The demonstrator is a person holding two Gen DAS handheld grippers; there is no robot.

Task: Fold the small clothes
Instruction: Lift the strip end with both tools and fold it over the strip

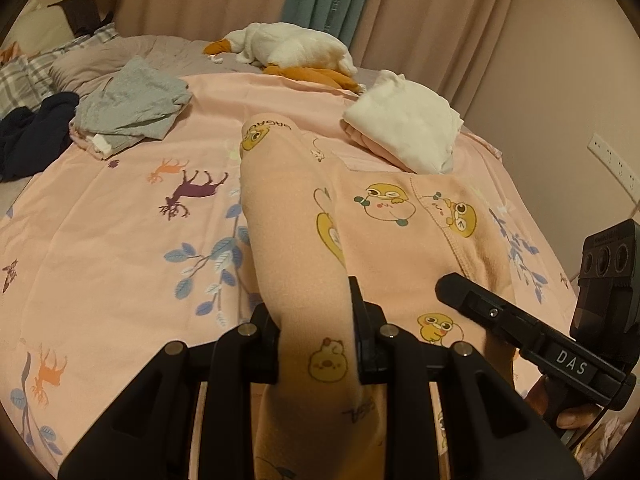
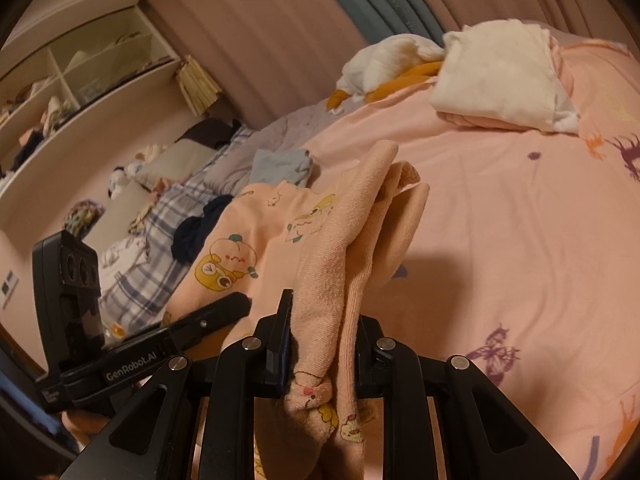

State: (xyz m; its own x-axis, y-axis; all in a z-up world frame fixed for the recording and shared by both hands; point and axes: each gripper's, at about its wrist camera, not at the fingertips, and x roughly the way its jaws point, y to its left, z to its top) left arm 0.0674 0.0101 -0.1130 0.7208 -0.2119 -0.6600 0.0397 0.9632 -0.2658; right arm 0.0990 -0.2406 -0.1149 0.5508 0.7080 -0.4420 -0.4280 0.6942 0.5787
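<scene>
A small peach garment (image 1: 304,240) printed with yellow cartoon ducks hangs between both grippers above the pink bedsheet (image 1: 120,216). My left gripper (image 1: 316,320) is shut on one bunched end of it. My right gripper (image 2: 324,336) is shut on the other end, where the peach garment (image 2: 256,248) folds up in ribbed layers. In the left wrist view the right gripper (image 1: 532,332) shows at the right edge, held by a hand. In the right wrist view the left gripper (image 2: 132,344) shows at the lower left.
A folded white and pink pile (image 1: 404,136) lies at the far right of the bed. A grey garment (image 1: 132,108) and a dark one (image 1: 32,136) lie at the far left. A white goose toy (image 1: 288,48) rests by the curtains. Shelves (image 2: 60,76) stand beyond the bed.
</scene>
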